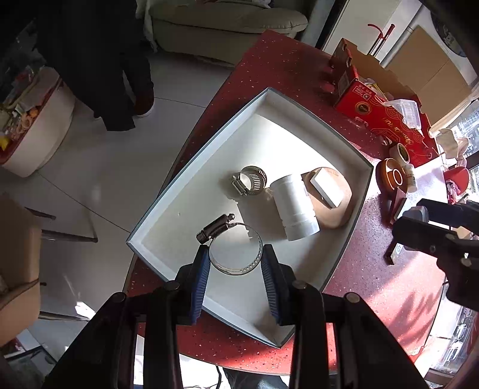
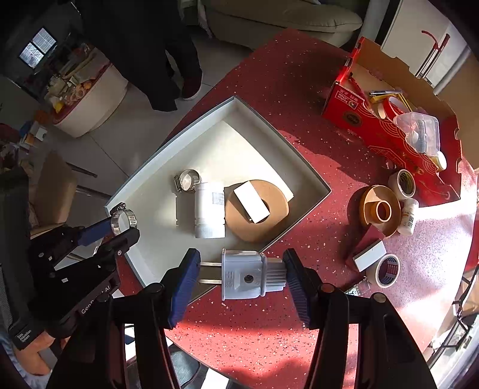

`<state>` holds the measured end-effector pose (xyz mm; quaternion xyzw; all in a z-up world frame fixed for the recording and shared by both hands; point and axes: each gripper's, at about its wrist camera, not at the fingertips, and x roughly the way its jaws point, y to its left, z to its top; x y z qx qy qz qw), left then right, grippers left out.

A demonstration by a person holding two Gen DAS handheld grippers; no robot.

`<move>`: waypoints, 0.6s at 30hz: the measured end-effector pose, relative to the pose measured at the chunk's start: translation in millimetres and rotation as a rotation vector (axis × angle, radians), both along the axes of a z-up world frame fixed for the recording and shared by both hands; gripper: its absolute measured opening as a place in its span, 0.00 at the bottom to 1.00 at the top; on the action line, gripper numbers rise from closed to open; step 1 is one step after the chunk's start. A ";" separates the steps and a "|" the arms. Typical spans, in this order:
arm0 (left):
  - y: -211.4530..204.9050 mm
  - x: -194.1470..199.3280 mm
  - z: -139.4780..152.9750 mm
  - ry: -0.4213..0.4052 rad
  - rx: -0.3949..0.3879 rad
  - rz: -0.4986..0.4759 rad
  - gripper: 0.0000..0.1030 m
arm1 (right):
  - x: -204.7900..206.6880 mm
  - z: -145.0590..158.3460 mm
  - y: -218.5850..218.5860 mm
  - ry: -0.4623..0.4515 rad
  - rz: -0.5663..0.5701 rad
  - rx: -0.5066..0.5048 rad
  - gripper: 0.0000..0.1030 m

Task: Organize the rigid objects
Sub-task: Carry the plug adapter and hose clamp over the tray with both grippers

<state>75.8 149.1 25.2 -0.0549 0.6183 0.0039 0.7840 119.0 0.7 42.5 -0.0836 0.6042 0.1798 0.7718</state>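
My left gripper (image 1: pixel 235 254) is shut on a large metal hose clamp (image 1: pixel 239 270), its blue pads pressing the ring from both sides over the near part of the white tray (image 1: pixel 191 167). In the tray lie a smaller hose clamp (image 1: pixel 251 180), a white pipe fitting (image 1: pixel 295 206) and a brown tape roll (image 1: pixel 338 215) with a white block (image 1: pixel 326 188) on it. My right gripper (image 2: pixel 242 258) is shut on a grey plug (image 2: pixel 244 276), held endwise above the tray's near corner (image 2: pixel 317 182) and the red table. The left gripper (image 2: pixel 119 223) shows at the tray's left edge.
On the red speckled table (image 2: pixel 284 329), right of the tray, stand an open red cardboard box (image 2: pixel 389 131), several tape rolls (image 2: pixel 380 211), a small bottle (image 2: pixel 407 217) and a white block (image 2: pixel 369 254). Beyond the table are a sofa (image 1: pixel 227 27), a person in dark clothes (image 1: pixel 98 59) and a chair (image 1: pixel 18 254).
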 end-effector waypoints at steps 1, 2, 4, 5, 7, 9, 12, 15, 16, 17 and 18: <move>-0.1 0.6 -0.6 0.001 0.001 0.004 0.36 | 1.4 -0.3 0.6 0.001 0.001 0.000 0.57; 0.3 1.6 -1.3 0.003 -0.001 0.006 0.36 | 2.7 -0.5 1.2 0.001 0.001 -0.001 0.57; 0.7 2.5 -3.0 0.010 0.001 0.015 0.36 | 4.5 -1.0 1.7 0.002 0.002 0.000 0.57; 1.0 3.3 -3.9 0.013 0.000 0.017 0.36 | 4.5 -1.1 1.7 0.004 0.003 0.002 0.57; 1.0 4.7 -5.2 0.017 0.003 0.019 0.36 | 9.3 -1.9 3.6 0.007 0.004 0.003 0.57; 1.2 6.5 -6.7 0.021 0.004 0.020 0.36 | 15.0 -3.2 5.6 0.009 0.005 0.002 0.57; 1.5 10.5 -10.1 0.031 0.005 0.027 0.36 | 21.2 -5.7 8.0 0.014 0.008 0.000 0.57; 1.6 14.4 -12.7 0.037 0.007 0.033 0.36 | 27.3 -8.4 9.8 0.017 0.011 -0.005 0.57; 1.8 15.9 -13.6 0.039 0.006 0.035 0.36 | 29.1 -9.5 10.3 0.018 0.013 -0.008 0.57; 1.7 17.0 -14.4 0.041 0.006 0.037 0.36 | 31.0 -10.5 10.8 0.018 0.014 -0.010 0.57; 1.5 17.9 -15.2 0.043 0.007 0.038 0.36 | 32.8 -11.3 11.2 0.019 0.015 -0.012 0.57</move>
